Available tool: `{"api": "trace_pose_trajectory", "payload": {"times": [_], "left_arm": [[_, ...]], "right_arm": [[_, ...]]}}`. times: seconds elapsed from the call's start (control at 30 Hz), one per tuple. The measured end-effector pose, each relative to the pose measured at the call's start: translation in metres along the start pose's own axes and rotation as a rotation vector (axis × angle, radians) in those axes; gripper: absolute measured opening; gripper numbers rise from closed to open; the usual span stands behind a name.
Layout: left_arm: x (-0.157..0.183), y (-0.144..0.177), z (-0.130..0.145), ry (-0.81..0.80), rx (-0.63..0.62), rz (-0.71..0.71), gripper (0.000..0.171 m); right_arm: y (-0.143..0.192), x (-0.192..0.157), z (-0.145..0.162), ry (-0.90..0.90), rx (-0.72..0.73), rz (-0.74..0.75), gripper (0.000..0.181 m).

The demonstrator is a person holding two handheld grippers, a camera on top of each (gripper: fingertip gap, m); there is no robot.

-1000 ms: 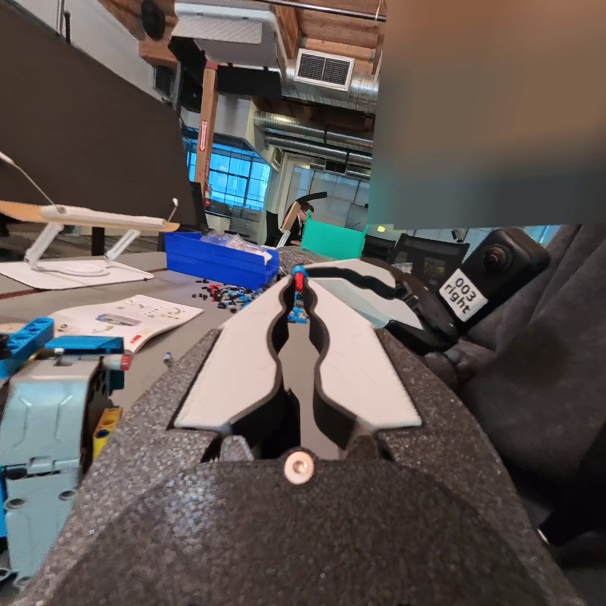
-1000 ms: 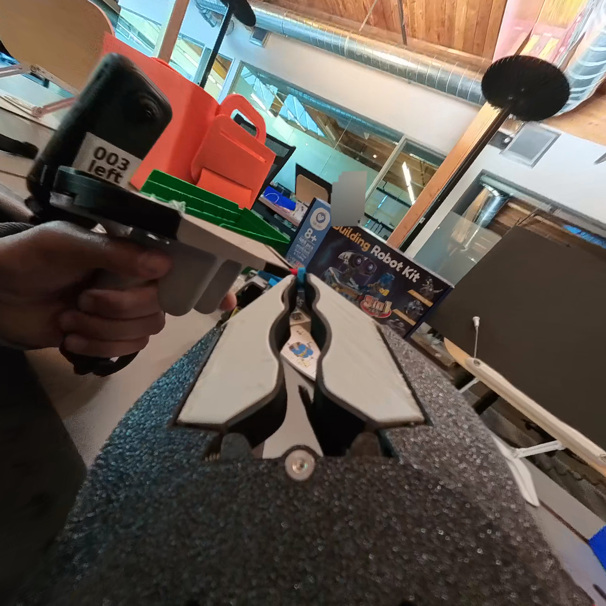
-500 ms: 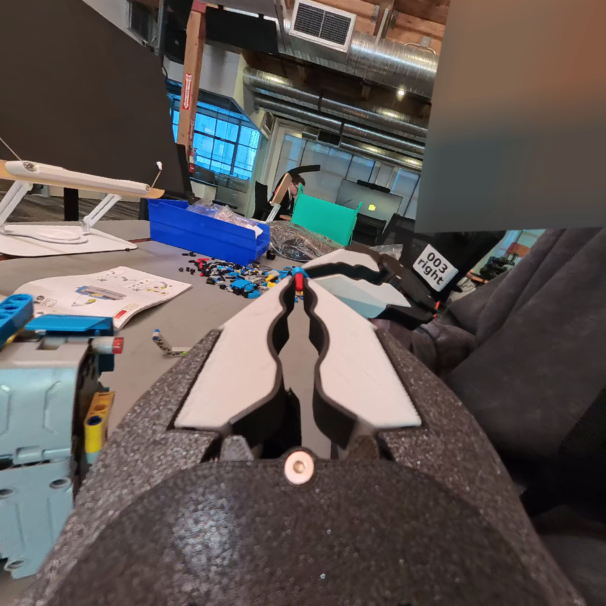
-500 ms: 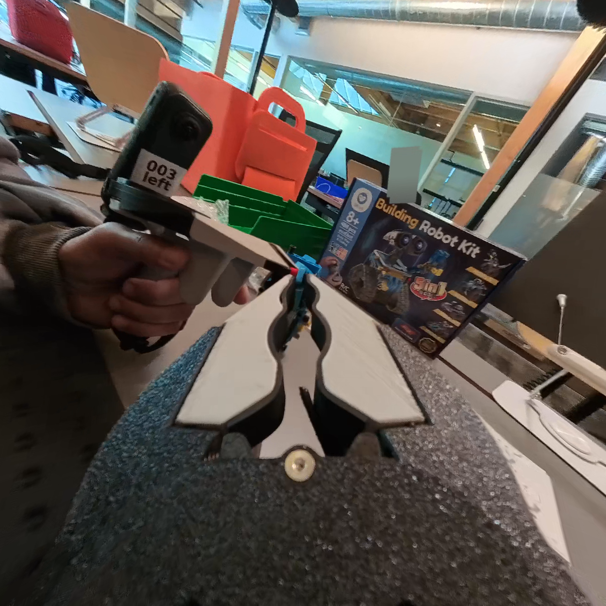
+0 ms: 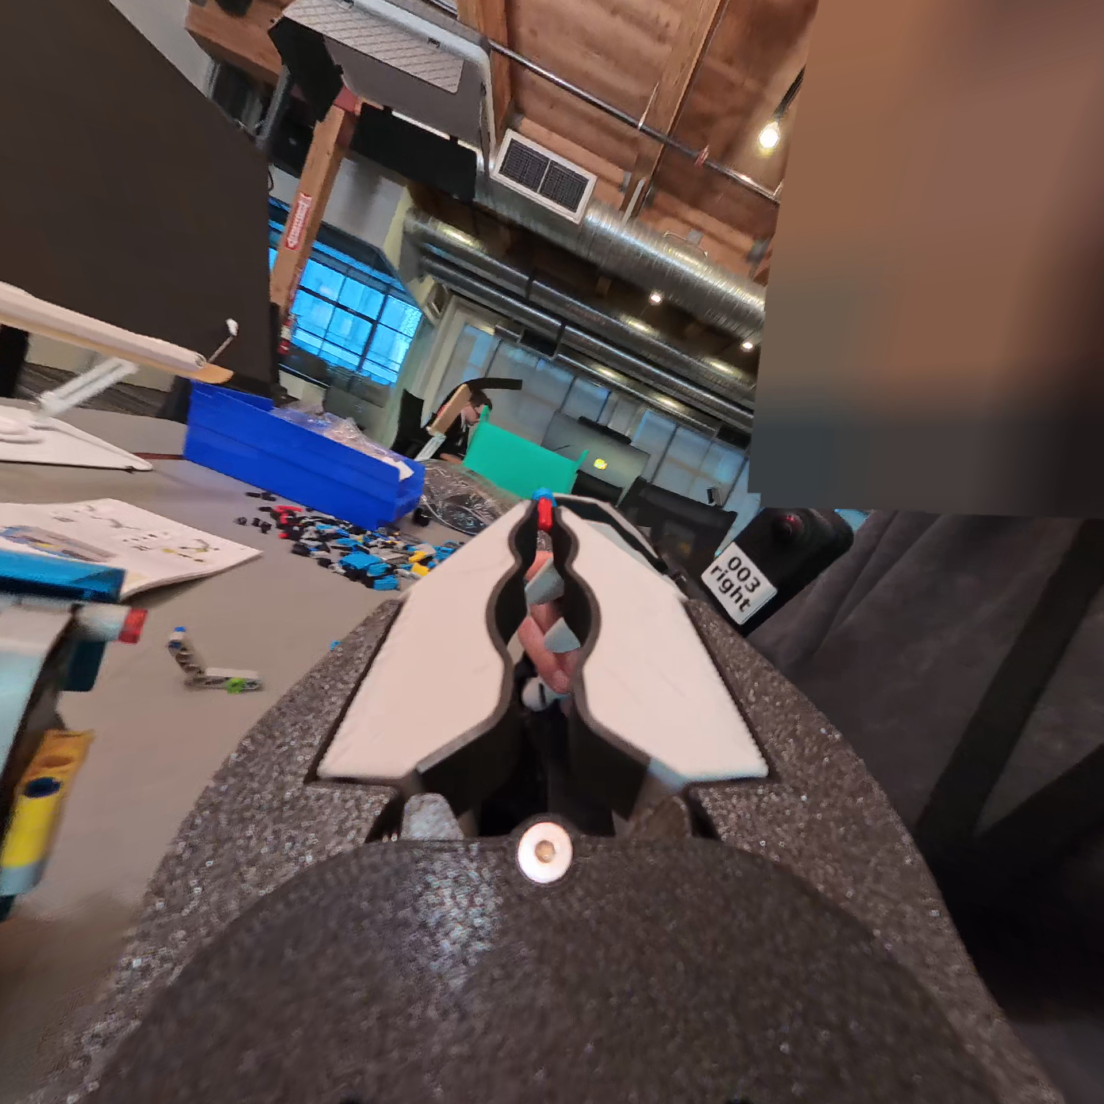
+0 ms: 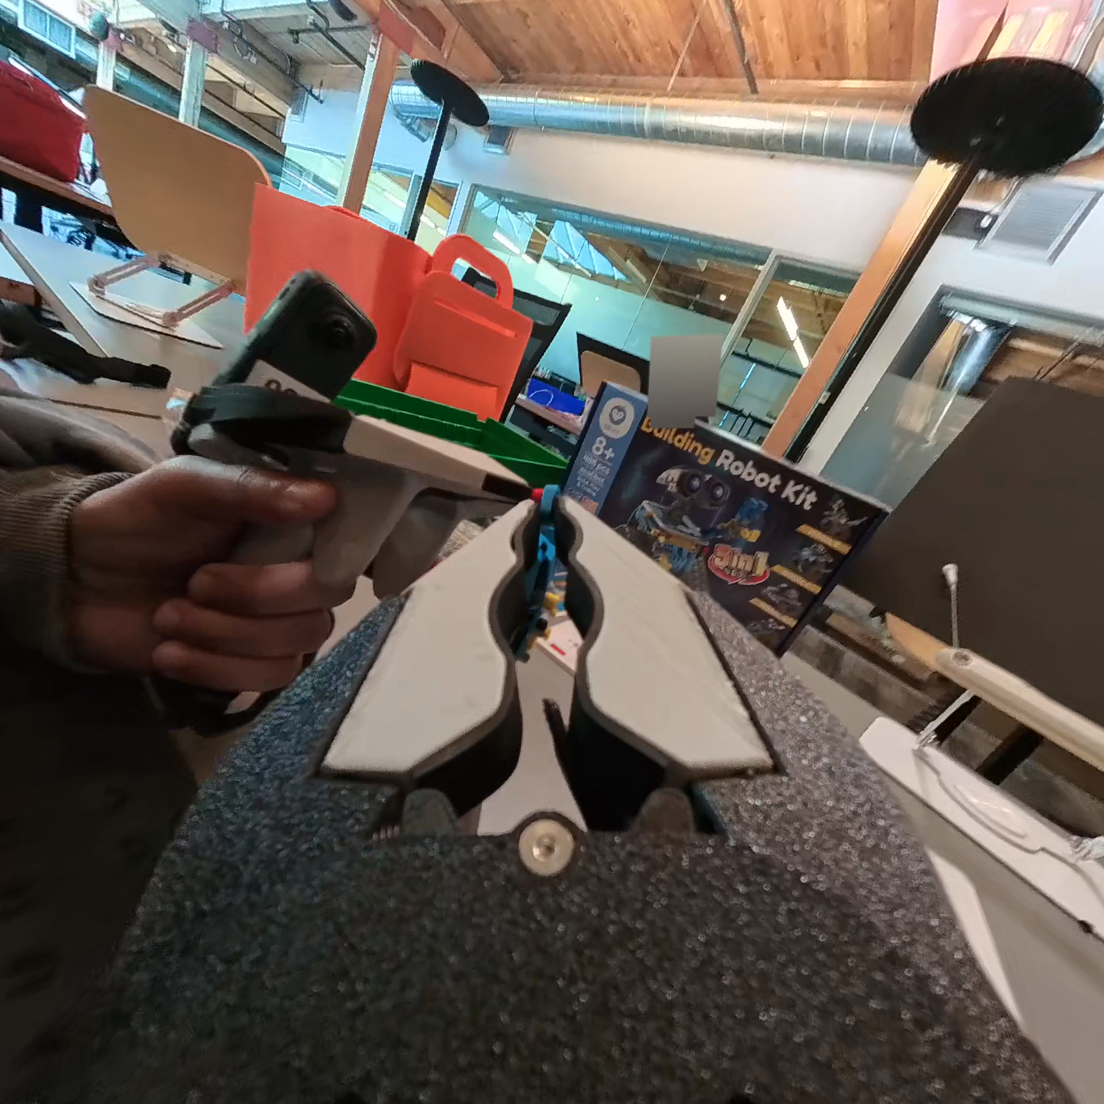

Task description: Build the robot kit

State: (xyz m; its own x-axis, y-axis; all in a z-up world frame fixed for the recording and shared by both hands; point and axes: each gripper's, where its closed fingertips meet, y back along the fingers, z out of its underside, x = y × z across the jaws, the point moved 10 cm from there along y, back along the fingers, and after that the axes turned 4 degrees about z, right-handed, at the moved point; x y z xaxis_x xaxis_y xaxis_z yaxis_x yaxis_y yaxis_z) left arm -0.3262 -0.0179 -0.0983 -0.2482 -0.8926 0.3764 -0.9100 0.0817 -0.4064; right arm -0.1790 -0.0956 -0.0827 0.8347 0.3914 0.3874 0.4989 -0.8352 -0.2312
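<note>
Both views have tilted up since a moment ago, yet the left gripper (image 5: 542, 514) stays clamped on its small red plastic pin (image 5: 544, 518) and the right gripper (image 6: 545, 502) on its blue plastic building piece (image 6: 542, 552), tips touching above the grey table (image 5: 287, 603).
</note>
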Motion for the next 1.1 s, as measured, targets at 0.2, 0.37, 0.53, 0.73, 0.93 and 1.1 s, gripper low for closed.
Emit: {"api": "trace_pose_trajectory", "payload": {"times": [0.2, 0.37, 0.53, 0.73, 0.93, 1.1], "left_arm": [[0.002, -0.001, 0.001, -0.002, -0.023, 0.018, 0.003], [0.003, -0.002, 0.001, -0.016, -0.021, 0.007, 0.004], [-0.003, -0.003, 0.002, 0.018, -0.059, -0.007, 0.005], [-0.002, -0.005, 0.004, 0.015, -0.106, 0.008, 0.007], [-0.004, -0.003, 0.005, 0.031, -0.127, 0.014, 0.005], [-0.004, -0.003, 0.006, 0.023, -0.16, 0.036, 0.004]], "right_arm": [[0.004, -0.001, 0.0, 0.047, 0.014, -0.007, 0.003], [0.004, 0.0, -0.001, 0.002, 0.006, -0.019, 0.004], [0.002, 0.009, 0.003, -0.041, -0.041, -0.066, 0.004], [0.003, 0.011, 0.004, -0.048, -0.04, -0.078, 0.003], [0.003, 0.011, 0.006, -0.04, -0.047, -0.091, 0.003], [0.005, 0.018, 0.01, -0.183, -0.035, -0.199, 0.003]]}}
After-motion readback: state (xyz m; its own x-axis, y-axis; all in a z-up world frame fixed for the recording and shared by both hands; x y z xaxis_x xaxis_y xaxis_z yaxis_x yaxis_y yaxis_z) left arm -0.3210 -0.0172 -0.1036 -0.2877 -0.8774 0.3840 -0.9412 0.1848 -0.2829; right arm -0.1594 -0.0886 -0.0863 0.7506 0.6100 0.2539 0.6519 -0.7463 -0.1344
